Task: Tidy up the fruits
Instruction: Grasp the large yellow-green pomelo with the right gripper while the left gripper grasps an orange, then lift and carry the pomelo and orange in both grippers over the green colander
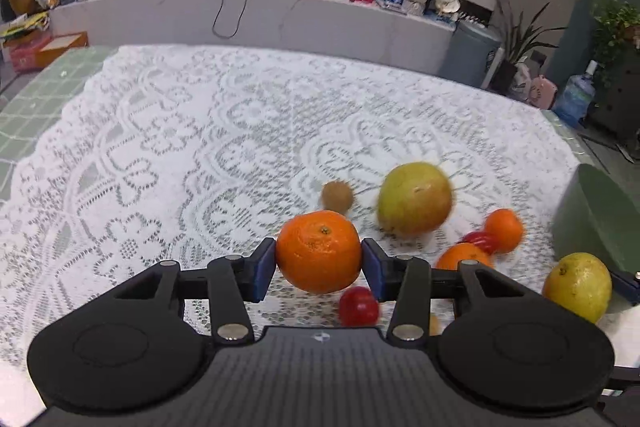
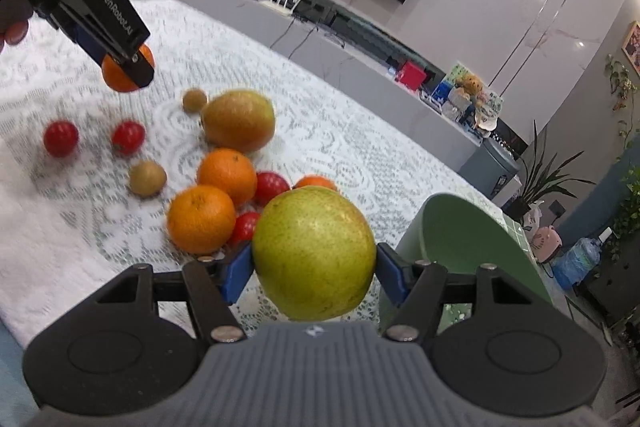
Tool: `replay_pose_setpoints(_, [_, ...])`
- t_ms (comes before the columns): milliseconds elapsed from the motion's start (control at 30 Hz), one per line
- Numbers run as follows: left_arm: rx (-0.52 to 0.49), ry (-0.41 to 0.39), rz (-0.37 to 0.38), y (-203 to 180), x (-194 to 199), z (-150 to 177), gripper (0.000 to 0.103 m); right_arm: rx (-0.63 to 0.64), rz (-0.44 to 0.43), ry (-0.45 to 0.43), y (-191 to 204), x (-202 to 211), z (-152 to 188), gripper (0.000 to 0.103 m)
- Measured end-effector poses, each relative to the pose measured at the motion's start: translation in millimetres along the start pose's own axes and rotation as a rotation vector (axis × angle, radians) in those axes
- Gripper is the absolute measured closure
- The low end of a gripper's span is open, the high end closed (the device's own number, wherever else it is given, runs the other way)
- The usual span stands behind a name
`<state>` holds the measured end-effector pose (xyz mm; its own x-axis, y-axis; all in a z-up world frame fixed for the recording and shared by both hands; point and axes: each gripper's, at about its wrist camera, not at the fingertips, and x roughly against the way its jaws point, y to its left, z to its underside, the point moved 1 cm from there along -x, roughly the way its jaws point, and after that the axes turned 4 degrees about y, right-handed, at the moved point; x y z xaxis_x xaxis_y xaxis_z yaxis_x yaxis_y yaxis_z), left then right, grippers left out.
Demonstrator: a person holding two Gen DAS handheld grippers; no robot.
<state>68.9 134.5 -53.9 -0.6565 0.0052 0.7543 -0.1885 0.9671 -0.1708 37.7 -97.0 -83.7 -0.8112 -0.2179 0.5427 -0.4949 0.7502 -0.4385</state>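
Note:
My left gripper (image 1: 319, 261) is shut on an orange (image 1: 318, 247), its blue pads pressing both sides, lifted above the lace cloth. The right wrist view shows that same orange (image 2: 114, 77) held by the left gripper (image 2: 132, 69) at upper left. My right gripper (image 2: 314, 267) is shut on a large yellow-green pear (image 2: 312, 247), raised beside the green bowl (image 2: 480, 215). That pear (image 1: 578, 287) also appears at the right edge of the left wrist view. On the cloth lie another big pear (image 2: 238, 121), oranges (image 2: 226, 175), red tomatoes (image 2: 60, 139) and small brown kiwis (image 2: 147, 178).
The green bowl (image 1: 596, 219) stands at the table's right, close to the fruit pile. A white lace cloth (image 1: 180, 147) covers the table. Behind it runs a low grey cabinet (image 1: 260, 19) with a router, boxes and plants. A person's finger (image 2: 14, 33) shows at far left.

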Motion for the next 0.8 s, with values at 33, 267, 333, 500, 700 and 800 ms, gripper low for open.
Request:
replay_pose_setpoints(33, [-0.012,-0.008,0.005,-4,6,-1,0.051,-0.017,-0.01,-0.008,-4,5,-2,0.04])
replay_pose_setpoints(267, [-0.143,-0.029,0.098,-54,42,-9,0.051,-0.183,-0.114,-0.024,-51,33,-9,0.04])
replay_pose_setpoints(333, [-0.191,-0.039,0.137,-73,49,-10,0.051,-0.23,-0.136,-0.008,-67,36,-8,0.04])
replay_pose_setpoints(500, [-0.294,-0.038,0.235,-125,56,-13,0.051,-0.269,-0.147,0.045,-107,39,4,0.04])
replay_pose_setpoints(700, [-0.396,0.009,0.345,-184,46,-20,0.051,-0.298,-0.166,0.139,-156,29,15,0.04])
replay_pose_setpoints(800, [-0.448,0.035,0.371,-209,36,-20,0.051,-0.264,-0.167,0.182,-170,21,19,0.04])
